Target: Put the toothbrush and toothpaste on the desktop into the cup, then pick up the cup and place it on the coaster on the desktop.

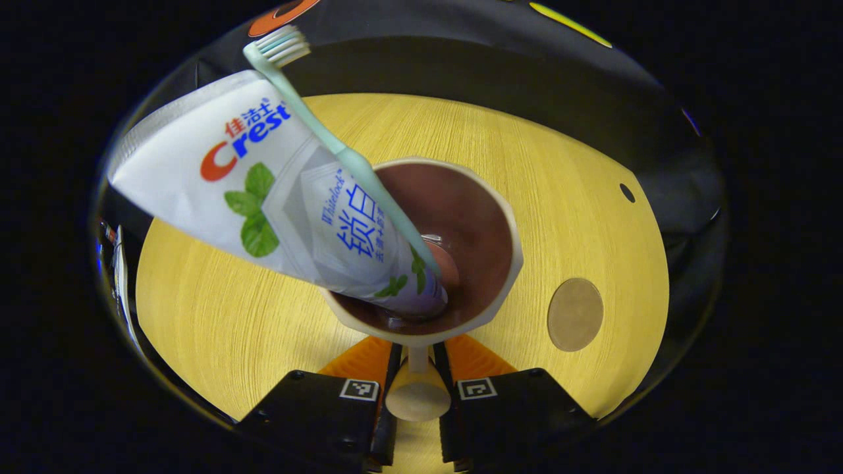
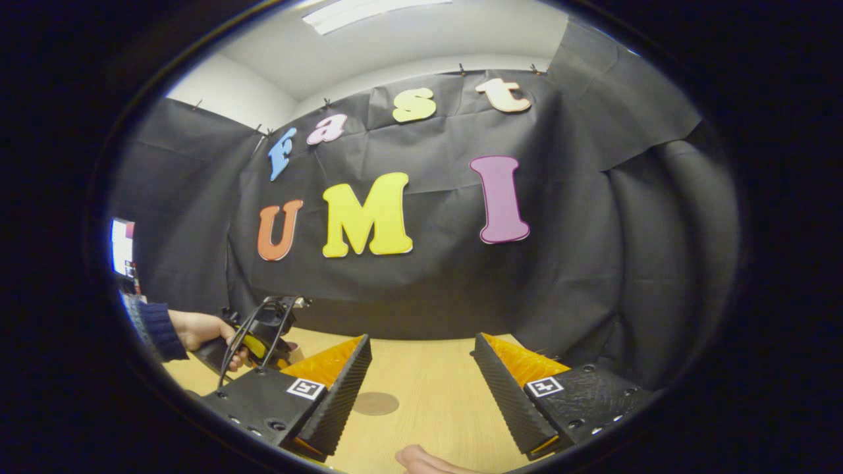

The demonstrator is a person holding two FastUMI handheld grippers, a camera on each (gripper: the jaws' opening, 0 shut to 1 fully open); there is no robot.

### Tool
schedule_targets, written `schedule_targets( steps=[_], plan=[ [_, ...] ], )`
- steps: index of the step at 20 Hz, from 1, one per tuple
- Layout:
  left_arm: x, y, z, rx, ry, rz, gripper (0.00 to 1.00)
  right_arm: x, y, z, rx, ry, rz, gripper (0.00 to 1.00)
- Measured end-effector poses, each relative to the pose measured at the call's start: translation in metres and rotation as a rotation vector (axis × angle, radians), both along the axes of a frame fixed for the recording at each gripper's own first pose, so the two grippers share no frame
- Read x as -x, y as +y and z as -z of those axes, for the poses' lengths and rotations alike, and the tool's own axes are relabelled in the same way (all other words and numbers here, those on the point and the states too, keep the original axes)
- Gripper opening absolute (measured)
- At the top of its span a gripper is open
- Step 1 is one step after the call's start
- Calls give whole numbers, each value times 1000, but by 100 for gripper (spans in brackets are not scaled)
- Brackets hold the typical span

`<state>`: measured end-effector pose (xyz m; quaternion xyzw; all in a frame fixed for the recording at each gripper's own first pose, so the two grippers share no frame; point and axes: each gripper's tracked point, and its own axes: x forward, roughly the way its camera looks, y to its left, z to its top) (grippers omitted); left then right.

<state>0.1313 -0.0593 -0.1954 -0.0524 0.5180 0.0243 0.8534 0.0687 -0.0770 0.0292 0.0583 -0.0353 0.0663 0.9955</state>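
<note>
My left claw (image 1: 417,368): showing black bodies, orange fingers, checkered tags | cup (image 1: 500,263): showing cream outside, brown inside | toothpaste (image 1: 276,197): displaying white with green leaves | toothbrush (image 1: 316,125): looking mint green | coaster (image 1: 575,314): appearing brown | desktop (image 1: 217,322): showing yellow woodgrain

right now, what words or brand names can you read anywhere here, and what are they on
"Crest" and "佳洁士": toothpaste tube, upper part.
"Whitelock" and "锁白": same tube, nearer the cup.
Small print beside these: too small to read.
Square markers by the jaws: patterns, no words.
</note>
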Motion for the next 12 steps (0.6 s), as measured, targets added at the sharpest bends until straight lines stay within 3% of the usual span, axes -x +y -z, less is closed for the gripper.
schedule_targets(
  steps=[3,5,7,9,11,12],
  plan=[
    [8,-15,-27,-5,-41,55,33,-3,-1,4,3,15,7,95],
    [16,-28,-40,-17,-69,117,29,-4,0,5,7,16,9,95],
    [28,-41,-44,-26,-68,191,29,-5,-2,6,19,14,16,91],
    [38,-50,-54,-21,-54,244,33,-6,-8,8,28,17,37,95],
    [47,-48,-56,-21,-51,290,29,-8,-12,8,26,19,48,92],
    [50,-48,-56,-20,-49,308,29,-9,-14,9,24,22,51,95]
  ],
)
